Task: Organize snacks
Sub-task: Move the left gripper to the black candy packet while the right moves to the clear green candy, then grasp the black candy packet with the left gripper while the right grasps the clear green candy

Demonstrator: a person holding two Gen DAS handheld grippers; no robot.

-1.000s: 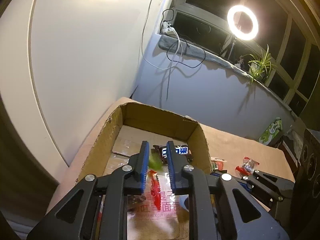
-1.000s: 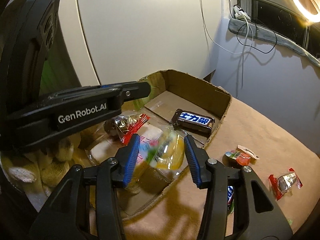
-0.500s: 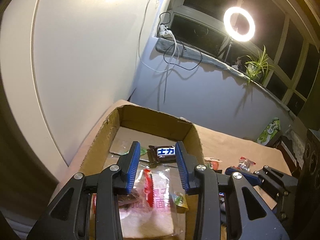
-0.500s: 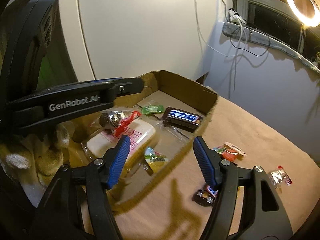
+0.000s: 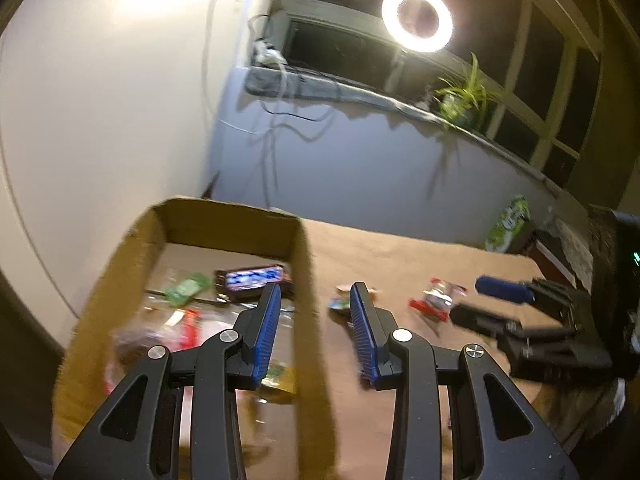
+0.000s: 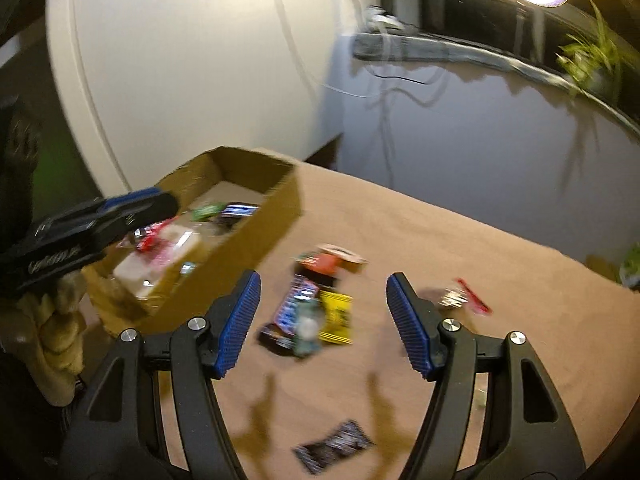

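A cardboard box [image 5: 304,264] [image 6: 276,220] sits at the table's left and holds several snacks, among them a dark chocolate bar [image 5: 252,280] and a green packet [image 5: 186,288]. My left gripper [image 5: 314,296] is open and empty above the box's right wall. My right gripper [image 6: 322,284] is open and empty above loose snacks on the table: a dark bar [image 6: 294,312], a yellow packet [image 6: 336,316], an orange packet [image 6: 324,262] and a red-ended candy [image 6: 460,298]. A dark wrapper [image 6: 334,446] lies nearer. The right gripper also shows in the left wrist view [image 5: 502,300].
The brown table [image 6: 460,240] ends at a grey wall with a windowsill, cables, a plant [image 5: 464,96] and a ring light [image 5: 416,18]. A white curved wall [image 5: 100,100] stands left of the box. A green bag [image 5: 508,224] lies at the far right.
Both grippers have let go of their snacks into the box, opened and swung right. The right gripper is now over the loose snacks on the table.
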